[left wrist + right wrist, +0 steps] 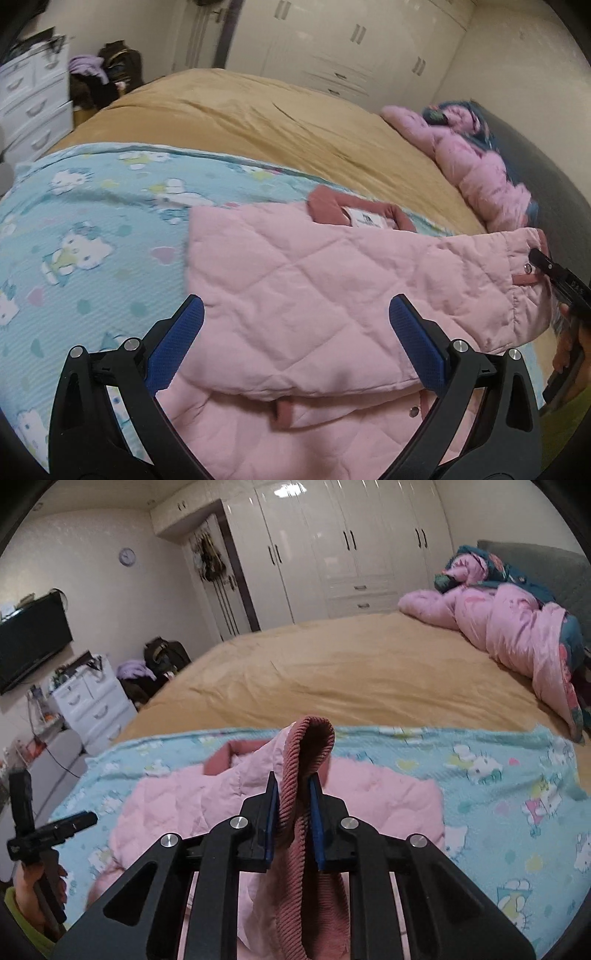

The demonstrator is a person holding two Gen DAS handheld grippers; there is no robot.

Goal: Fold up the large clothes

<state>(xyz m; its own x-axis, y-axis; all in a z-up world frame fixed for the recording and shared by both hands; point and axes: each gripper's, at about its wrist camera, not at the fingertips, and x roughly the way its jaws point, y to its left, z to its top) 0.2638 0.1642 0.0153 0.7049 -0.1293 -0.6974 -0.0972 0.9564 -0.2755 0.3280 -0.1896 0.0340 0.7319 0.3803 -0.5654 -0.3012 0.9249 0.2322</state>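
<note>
Jacket (314, 295) flat on blanket (92, 221), on bed. Right gripper (291, 794) clamped on ribbed cuff (310, 746), sleeve raised. Left gripper (295, 332) apart, empty, above body. Risk: cuff slips from shallow grip; unpinned body drags, fold skews.

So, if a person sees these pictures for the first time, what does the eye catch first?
First the pink jacket spread on the blue cartoon sheet at the near end of the bed. Next its ribbed cuff, pinched in the right tool and lifted above the jacket. The left tool hovers open over the jacket.
</note>
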